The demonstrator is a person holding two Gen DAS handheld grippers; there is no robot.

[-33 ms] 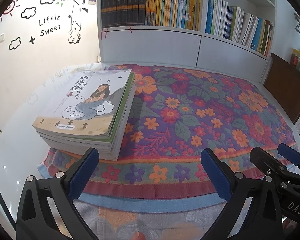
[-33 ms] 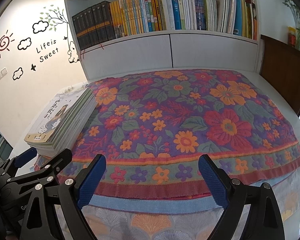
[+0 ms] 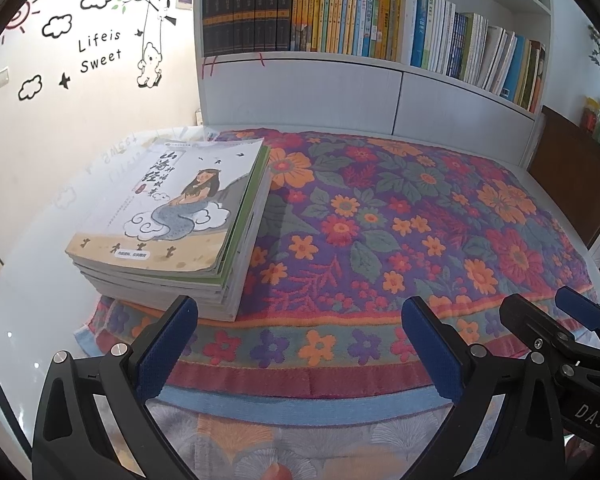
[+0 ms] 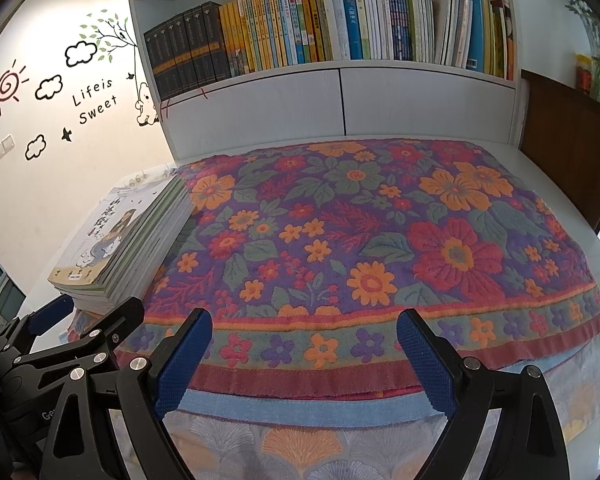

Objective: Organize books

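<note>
A stack of several flat books (image 3: pixel 172 216) lies on the left side of a floral cloth (image 3: pixel 400 232); the top cover shows a mermaid on a cloud. My left gripper (image 3: pixel 296 312) stands open just in front of the stack's near right corner, nothing between its blue pads. In the right wrist view the stack (image 4: pixel 128 256) sits far left, and my right gripper (image 4: pixel 304 318) hangs open over the cloth's near border, empty. The left gripper (image 4: pixel 90 316) shows at the lower left there, close to the stack. The right gripper (image 3: pixel 548 308) appears at the right edge of the left wrist view.
A white bookshelf (image 3: pixel 340 20) filled with upright books stands behind the table. The white tabletop (image 3: pixel 40 280) shows left of the cloth. A brown cabinet (image 3: pixel 572 168) stands at the right. A wall with decals (image 3: pixel 100 48) is to the left.
</note>
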